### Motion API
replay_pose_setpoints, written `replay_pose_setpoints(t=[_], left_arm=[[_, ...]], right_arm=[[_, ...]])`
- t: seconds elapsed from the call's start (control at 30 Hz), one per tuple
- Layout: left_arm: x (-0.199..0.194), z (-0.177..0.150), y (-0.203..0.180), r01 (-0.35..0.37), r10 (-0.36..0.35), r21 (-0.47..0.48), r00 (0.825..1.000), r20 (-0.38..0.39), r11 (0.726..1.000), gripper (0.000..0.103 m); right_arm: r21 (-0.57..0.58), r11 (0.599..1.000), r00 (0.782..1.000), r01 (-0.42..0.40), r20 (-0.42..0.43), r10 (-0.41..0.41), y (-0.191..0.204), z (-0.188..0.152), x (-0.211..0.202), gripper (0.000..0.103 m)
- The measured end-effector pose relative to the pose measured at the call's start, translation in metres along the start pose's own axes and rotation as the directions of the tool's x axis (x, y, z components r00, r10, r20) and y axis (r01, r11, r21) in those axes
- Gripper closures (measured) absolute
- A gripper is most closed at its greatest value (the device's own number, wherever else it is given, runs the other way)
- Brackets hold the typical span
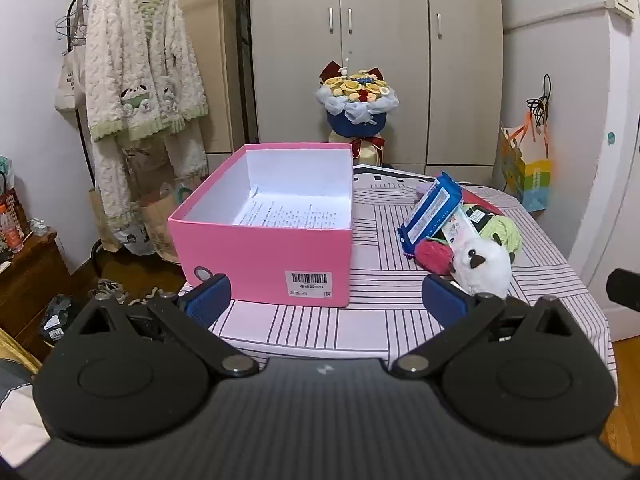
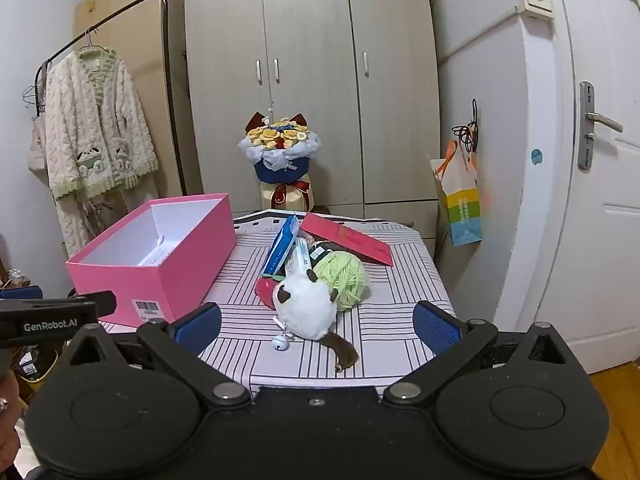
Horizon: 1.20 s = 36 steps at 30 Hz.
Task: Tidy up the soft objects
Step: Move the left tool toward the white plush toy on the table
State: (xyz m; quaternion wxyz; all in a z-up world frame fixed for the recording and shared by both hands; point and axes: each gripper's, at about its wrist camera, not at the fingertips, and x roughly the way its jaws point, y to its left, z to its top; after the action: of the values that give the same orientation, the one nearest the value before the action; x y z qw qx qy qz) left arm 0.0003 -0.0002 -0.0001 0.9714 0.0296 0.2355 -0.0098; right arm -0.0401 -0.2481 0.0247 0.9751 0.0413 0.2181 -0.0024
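Observation:
An open pink box (image 1: 264, 248) with a printed sheet inside stands on the striped table (image 1: 380, 320); it shows at the left in the right wrist view (image 2: 160, 264). A white plush cat (image 2: 306, 306) with a brown tail and a bell lies in front of a green yarn ball (image 2: 344, 276) and a red yarn ball (image 1: 434, 256). The plush (image 1: 486, 266) and green yarn (image 1: 502, 232) also show in the left wrist view. My left gripper (image 1: 326, 304) is open and empty before the box. My right gripper (image 2: 318, 326) is open and empty just short of the plush.
A blue wipes pack (image 2: 282, 246), a white packet (image 2: 302, 258) and a red envelope (image 2: 346, 244) lie behind the yarn. A bouquet (image 2: 282, 148) stands before the wardrobe. A fluffy robe hangs on a rack (image 1: 136, 92) at left. A paper bag (image 2: 460, 200) hangs at right.

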Motion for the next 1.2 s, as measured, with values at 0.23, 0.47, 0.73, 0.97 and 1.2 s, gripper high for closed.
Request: replay_pose_setpoints(t=[0.23,0.47,0.73,0.97,1.2], left_arm=[[0.002,0.002,-0.003,0.004,-0.004,-0.030,1.000,0.009,1.000,0.000],[-0.004,-0.006,-0.009,0.048,-0.048,0.011,0.998,0.032,0.999,0.000],[-0.011,-0.005,-0.003,0.063,-0.062,-0.017,0.995,0.074,0.998,0.001],[-0.003,-0.006,0.002,0.091,-0.088,-0.047,0.995,0.053,0.995,0.001],[0.003,-0.009,0.001,0.085,-0.084,-0.045,0.996,0.019,0.995,0.000]], right_arm=[[-0.002,1.000,1.000,-0.003,-0.013,0.003,-0.001,0.000,-0.001,0.000],[-0.007,1.000,1.000,-0.001,-0.015,0.001,-0.002,-0.008,0.002,0.000],[-0.011,1.000,1.000,0.005,-0.031,-0.005,-0.002,-0.005,0.004,0.000],[-0.017,1.000,0.999,0.006,-0.037,-0.006,-0.002,-0.006,0.006,0.000],[-0.023,1.000,0.999,0.005,-0.043,-0.006,-0.001,-0.006,0.007,0.000]])
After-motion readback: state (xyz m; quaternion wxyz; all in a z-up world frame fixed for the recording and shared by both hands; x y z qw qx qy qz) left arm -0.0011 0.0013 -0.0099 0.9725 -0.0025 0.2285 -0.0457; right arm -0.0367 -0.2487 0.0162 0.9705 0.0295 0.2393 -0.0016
